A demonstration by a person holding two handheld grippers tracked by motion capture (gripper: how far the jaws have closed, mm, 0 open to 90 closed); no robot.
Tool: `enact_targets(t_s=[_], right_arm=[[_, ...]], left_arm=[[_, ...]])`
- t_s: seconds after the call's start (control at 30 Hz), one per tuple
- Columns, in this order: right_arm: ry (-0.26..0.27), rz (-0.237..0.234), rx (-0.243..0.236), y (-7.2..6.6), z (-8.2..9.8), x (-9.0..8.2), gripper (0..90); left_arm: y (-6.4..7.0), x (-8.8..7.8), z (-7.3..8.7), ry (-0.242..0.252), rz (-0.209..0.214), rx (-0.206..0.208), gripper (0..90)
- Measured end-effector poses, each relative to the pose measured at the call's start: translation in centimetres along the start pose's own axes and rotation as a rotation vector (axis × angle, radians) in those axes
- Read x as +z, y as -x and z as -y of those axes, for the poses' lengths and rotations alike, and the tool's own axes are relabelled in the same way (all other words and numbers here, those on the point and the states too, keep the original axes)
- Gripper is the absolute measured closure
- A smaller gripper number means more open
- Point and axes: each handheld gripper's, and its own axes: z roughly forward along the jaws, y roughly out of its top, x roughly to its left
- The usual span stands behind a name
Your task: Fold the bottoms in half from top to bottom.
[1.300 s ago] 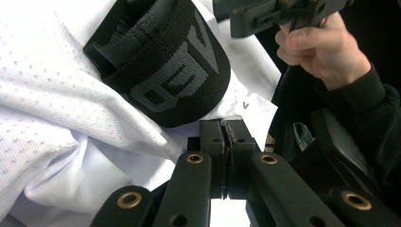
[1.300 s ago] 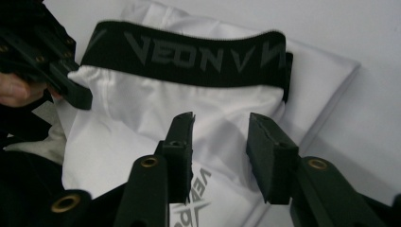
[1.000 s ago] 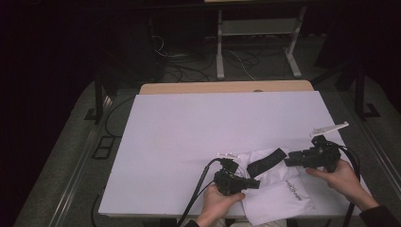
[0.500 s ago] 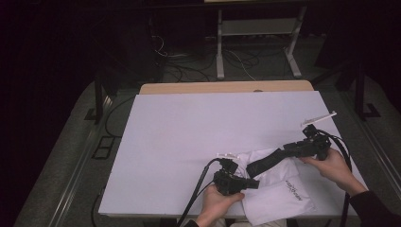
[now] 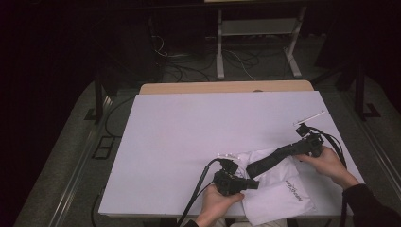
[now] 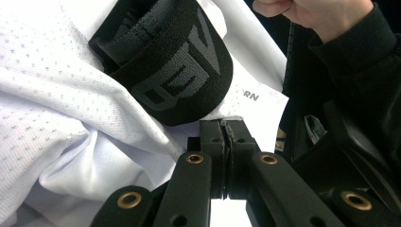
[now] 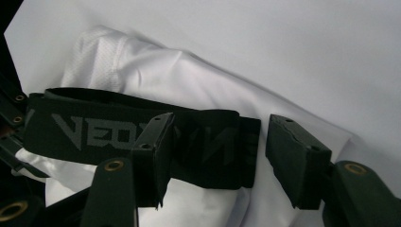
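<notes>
One white garment (image 5: 279, 189) lies on the worktop (image 5: 198, 137) near the front edge. Its black band (image 5: 272, 158) runs from the left tool (image 5: 253, 183) up-right to the right tool (image 5: 295, 149). The left tool is closed, pinching the white cloth. The right tool is half open, with the band end between its jaws, not pressed. There are two tools.

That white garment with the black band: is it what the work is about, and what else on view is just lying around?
In use:
- white garment
- its black waistband
- left gripper, shut on the garment's edge
- right gripper, fingers open around the waistband's end

Just lying about:
- thin white strip near the table's far right
- cables on the floor beyond
</notes>
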Motion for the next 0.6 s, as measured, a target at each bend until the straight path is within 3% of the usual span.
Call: enact_targets(t_s=[0.23, 0.53, 0.6], right_arm=[[-0.026, -0.012, -0.01, -0.2, -0.2, 0.6, 43.1], [0.008, 0.034, -0.077, -0.8, 0.1, 0.0, 67.6], [0.013, 0.038, -0.085, -0.9, 0.1, 0.0, 69.0]], left_arm=[[0.0, 0.1, 0.0, 0.0, 0.004, -0.002, 87.1], [0.0, 0.1, 0.0, 0.004, 0.007, -0.003, 86.9], [0.0, 0.1, 0.0, 0.002, 0.007, -0.002, 86.8]])
